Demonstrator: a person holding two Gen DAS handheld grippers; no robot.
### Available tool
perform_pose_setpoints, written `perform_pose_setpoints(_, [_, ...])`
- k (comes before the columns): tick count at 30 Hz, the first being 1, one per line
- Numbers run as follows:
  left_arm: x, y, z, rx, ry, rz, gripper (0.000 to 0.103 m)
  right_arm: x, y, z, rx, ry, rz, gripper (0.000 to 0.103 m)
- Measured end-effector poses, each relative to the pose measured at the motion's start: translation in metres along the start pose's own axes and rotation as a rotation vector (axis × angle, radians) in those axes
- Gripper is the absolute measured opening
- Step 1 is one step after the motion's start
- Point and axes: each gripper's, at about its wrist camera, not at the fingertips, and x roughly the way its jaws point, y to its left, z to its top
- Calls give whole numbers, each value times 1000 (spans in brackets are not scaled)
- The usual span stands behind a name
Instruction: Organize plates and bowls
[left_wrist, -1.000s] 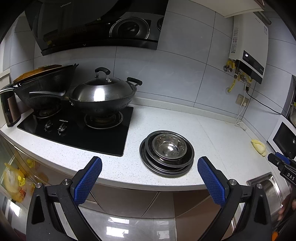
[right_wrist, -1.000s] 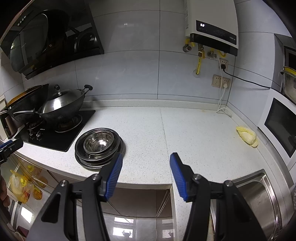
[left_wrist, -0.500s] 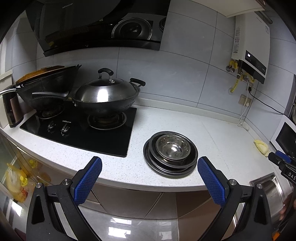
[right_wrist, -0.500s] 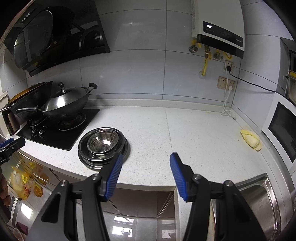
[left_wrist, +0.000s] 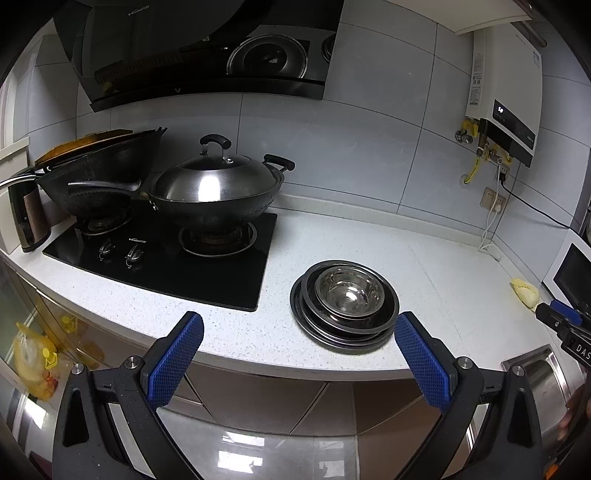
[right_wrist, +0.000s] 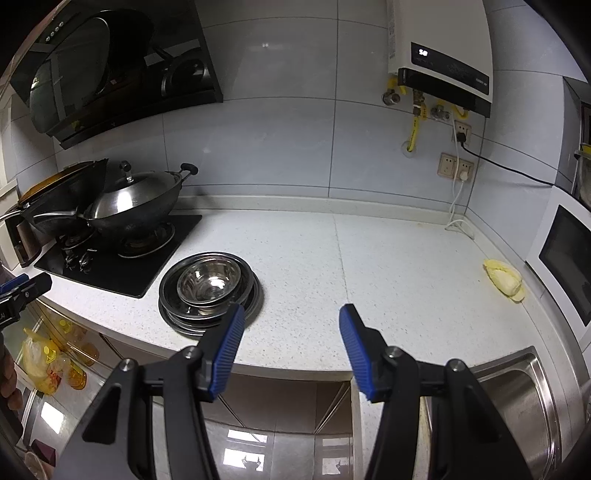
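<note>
A stack of steel plates (left_wrist: 317, 325) with a steel bowl (left_wrist: 349, 291) nested on top sits near the front edge of the white counter (left_wrist: 424, 266), just right of the stove. It also shows in the right wrist view (right_wrist: 210, 291). My left gripper (left_wrist: 299, 328) is open and empty, held in front of the counter edge, short of the stack. My right gripper (right_wrist: 291, 321) is open and empty, in front of the counter, to the right of the stack.
A black gas hob (left_wrist: 166, 251) carries a lidded wok (left_wrist: 218, 188) and a dark pan (left_wrist: 99, 173). A yellow cloth (right_wrist: 504, 278) lies by the microwave (right_wrist: 565, 266). A steel sink (right_wrist: 517, 398) is at the right. A water heater (right_wrist: 443, 55) and cords hang on the wall.
Both grippers have drifted slightly; the stack sits a little farther right in each view. Both jaws stay open and nothing has been grasped.
</note>
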Motion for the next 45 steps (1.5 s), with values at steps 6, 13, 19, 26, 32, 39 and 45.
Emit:
perform_pose_setpoints(6, [1, -5, 0, 12, 3, -12, 101, -1, -7, -3, 34, 11, -10, 52])
perform_pose_setpoints(13, [7, -14, 3, 33, 6, -42, 101, -3, -19, -6, 63, 16, -45, 52])
perform_pose_setpoints(19, [12, -21, 5, 48, 11, -68, 101, -4, -25, -7, 75, 18, -66, 52])
perform_pose_setpoints(26, [16, -24, 5, 54, 22, -69, 101, -3, -27, -7, 76, 20, -72, 52])
perform_pose_setpoints(32, [18, -25, 2, 58, 27, -71, 101, 1, -24, -5, 66, 27, -67, 52])
perform_pose_setpoints(39, [19, -26, 2, 61, 27, -73, 101, 4, -19, -4, 51, 26, -60, 52])
perform_pose_setpoints(45, [19, -27, 2, 62, 28, -75, 101, 4, -19, -4, 51, 27, -61, 52])
